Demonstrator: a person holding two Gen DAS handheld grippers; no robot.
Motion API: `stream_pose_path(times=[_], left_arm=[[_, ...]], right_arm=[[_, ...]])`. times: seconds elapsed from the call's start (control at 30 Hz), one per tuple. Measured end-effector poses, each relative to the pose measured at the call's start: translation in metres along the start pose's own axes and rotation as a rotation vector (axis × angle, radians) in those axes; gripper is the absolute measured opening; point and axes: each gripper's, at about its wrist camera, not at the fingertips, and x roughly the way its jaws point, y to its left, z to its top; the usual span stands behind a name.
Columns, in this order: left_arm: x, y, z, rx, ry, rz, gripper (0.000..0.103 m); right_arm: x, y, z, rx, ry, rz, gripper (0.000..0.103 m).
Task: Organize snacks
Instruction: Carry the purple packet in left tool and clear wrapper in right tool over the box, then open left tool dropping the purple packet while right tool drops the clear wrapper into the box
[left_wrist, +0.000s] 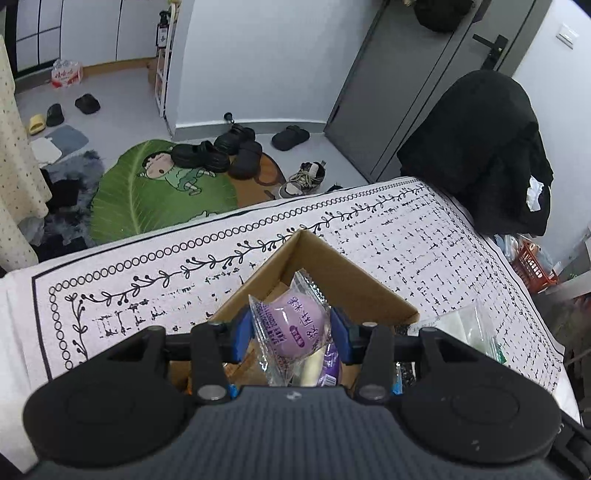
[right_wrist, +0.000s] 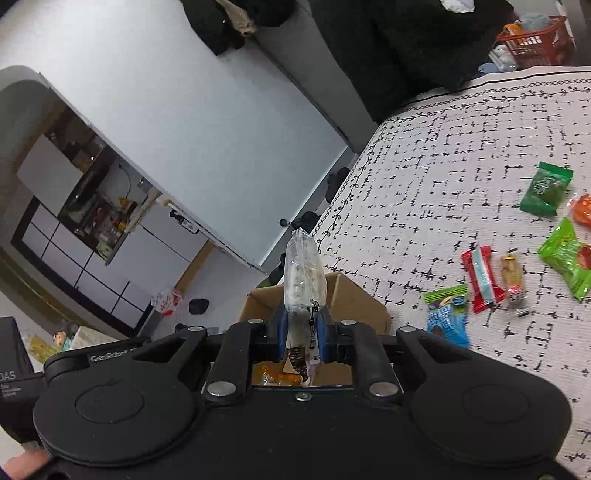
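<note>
Cardboard box under both grippers, left fingers pinching purple-bun packet, right fingers clear wrapper.

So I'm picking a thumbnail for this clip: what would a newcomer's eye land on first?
Probably the purple round snack in its clear wrapper, clamped in the left gripper right above the open cardboard box. Next, the right gripper pinching a clear packet upright over the same box. Then the bright loose snacks, like the green packet, scattered on the patterned tablecloth to its right.
</note>
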Motion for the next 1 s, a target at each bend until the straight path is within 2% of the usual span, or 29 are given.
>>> stream_pose_path(times=[0.17, 0.57, 0.8, 1.0], left_arm=[[0.018, 0.002, -0.001, -0.004, 0.048, -0.027, 0.046], [0.035, 0.017, 0.001, -0.033, 0.088, -0.015, 0.051], [0.031, 0.015, -0.001, -0.009, 0.099, -0.005, 0.076], [0.024, 0.010, -0.005, 0.007, 0.095, 0.011, 0.080]], right_arm=[[0.012, 0.005, -0.003, -0.009, 0.019, -0.021, 0.016], [0.028, 0.016, -0.011, -0.031, 0.071, -0.058, 0.018], [0.011, 0.021, -0.007, -0.036, 0.031, -0.040, 0.031], [0.000, 0.014, -0.003, -0.028, 0.030, -0.075, 0.035]])
